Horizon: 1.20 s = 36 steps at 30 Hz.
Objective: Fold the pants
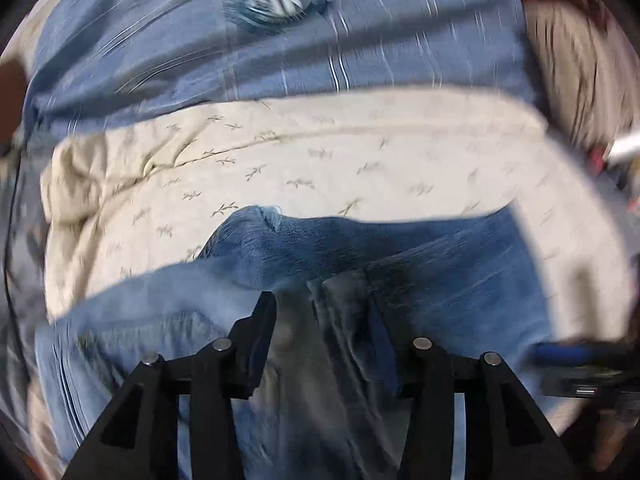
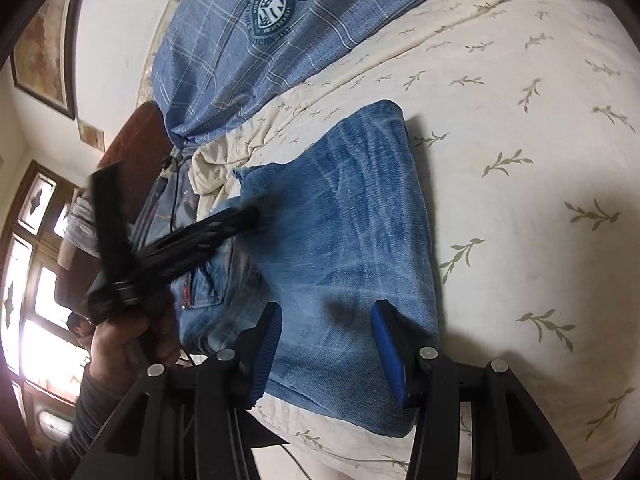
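Observation:
Blue denim pants [image 2: 344,232] lie folded on a cream leaf-print bedspread [image 2: 520,200]. In the right wrist view my right gripper [image 2: 326,320] is open, its blue pads [image 2: 268,352] just above the near end of the fold, holding nothing. My left gripper [image 2: 224,220] shows there as a blurred black shape over the pants' left side, held by a hand [image 2: 128,344]. In the left wrist view the left gripper [image 1: 322,300] is open over bunched denim [image 1: 400,248], with cloth lying between the fingers.
A blue plaid blanket with a crest [image 2: 276,12] lies at the far side of the bed. A dark wooden headboard [image 2: 132,136], a framed picture [image 2: 44,48] and a bright window [image 2: 36,280] are on the left. The right gripper's edge [image 1: 576,356] shows at the right of the left wrist view.

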Each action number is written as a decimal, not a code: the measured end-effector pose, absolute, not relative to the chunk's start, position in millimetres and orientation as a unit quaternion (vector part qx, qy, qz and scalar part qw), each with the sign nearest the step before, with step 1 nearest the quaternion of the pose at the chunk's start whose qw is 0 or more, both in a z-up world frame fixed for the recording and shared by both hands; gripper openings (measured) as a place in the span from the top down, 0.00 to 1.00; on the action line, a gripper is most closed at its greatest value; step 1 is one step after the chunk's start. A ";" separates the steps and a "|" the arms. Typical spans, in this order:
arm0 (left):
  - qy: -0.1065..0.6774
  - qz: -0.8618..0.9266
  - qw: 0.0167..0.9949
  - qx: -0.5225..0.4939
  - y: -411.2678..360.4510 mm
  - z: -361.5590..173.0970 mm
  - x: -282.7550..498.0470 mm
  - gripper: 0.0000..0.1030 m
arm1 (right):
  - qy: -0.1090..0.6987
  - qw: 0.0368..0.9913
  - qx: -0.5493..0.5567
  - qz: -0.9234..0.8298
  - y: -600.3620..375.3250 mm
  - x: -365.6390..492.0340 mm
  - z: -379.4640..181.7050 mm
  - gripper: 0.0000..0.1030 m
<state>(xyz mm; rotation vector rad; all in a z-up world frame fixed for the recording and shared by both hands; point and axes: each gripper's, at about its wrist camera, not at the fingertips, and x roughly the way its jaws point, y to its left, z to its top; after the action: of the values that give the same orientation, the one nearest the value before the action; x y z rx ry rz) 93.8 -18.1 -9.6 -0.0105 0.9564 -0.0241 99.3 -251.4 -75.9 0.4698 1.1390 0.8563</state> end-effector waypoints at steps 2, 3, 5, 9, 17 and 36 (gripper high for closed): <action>0.453 -0.060 0.887 -0.060 -20.1 2.1 78.0 0.53 | 0.517 0.728 0.226 0.390 -253.9 99.8 -75.3 0.49; 0.456 -0.080 0.883 -0.075 -22.0 2.4 76.9 0.52 | 0.517 0.727 0.227 0.390 -254.0 100.3 -75.2 0.48; 0.475 -0.117 0.864 -0.121 -27.5 -5.3 68.9 0.52 | 0.518 0.726 0.230 0.390 -254.6 100.1 -75.1 0.48; 0.540 -0.057 0.839 -0.032 -43.2 -50.6 71.3 0.56 | 0.518 0.722 0.238 0.392 -256.2 100.3 -76.6 0.47; 0.534 -0.043 0.844 -0.015 -60.0 -27.5 49.0 0.51 | 0.521 0.716 0.248 0.392 -261.5 102.9 -78.6 0.47; 0.527 -0.013 0.850 0.000 -55.8 -47.4 21.2 0.38 | 0.506 0.657 0.322 0.457 -254.1 111.8 -54.9 0.39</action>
<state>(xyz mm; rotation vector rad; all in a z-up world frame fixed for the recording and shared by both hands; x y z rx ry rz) 21.2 -55.8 -47.4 -0.0005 1.1111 -0.0277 111.8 -254.1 -54.9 0.7293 1.1452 1.0340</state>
